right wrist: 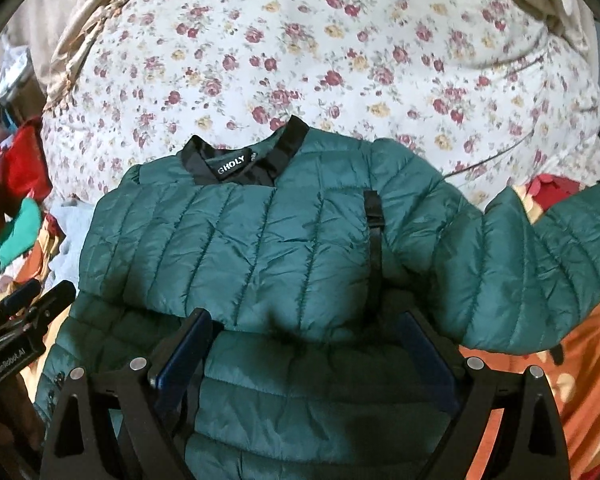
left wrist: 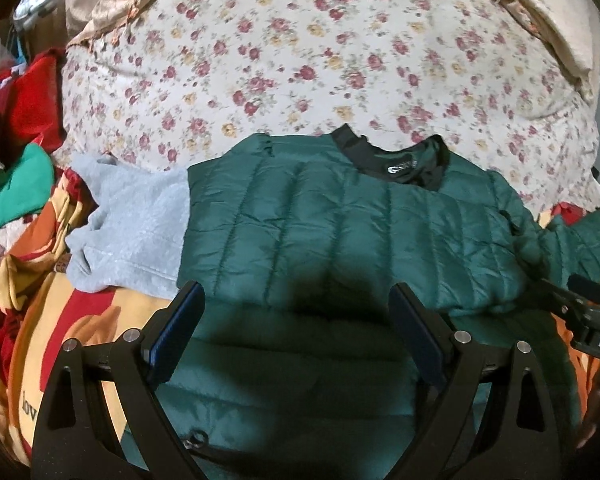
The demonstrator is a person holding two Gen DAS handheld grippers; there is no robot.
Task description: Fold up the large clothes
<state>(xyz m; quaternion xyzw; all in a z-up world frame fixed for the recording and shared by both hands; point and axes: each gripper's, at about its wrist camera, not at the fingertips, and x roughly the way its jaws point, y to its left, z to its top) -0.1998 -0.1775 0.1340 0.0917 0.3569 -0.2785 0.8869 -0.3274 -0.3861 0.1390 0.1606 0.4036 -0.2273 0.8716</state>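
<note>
Lying on floral bedding (right wrist: 340,60), green puffer jacket (right wrist: 260,232) w/ "GHOLY" neck label (right wrist: 231,170); left gripper (left wrist: 296,300) & right gripper (right wrist: 306,326) both spread, holding nothing.

A bed is covered by a floral quilt (left wrist: 300,60) and an orange-red patterned blanket (left wrist: 80,320). On these, a green puffer jacket (right wrist: 260,240) and a grey garment (left wrist: 132,224) are laid.

White letters "GHOLY" on black neck label (right wrist: 231,171) inside collar of green puffer jacket (right wrist: 260,240); same label in left wrist view too blurred to read. "GenRobot.AI" on left tool (right wrist: 12,364), seen at edge of right wrist view. "DAS", rest cut off, on right tool (left wrist: 598,342). "lov", cut off, on patterned blanket (left wrist: 30,398).
</note>
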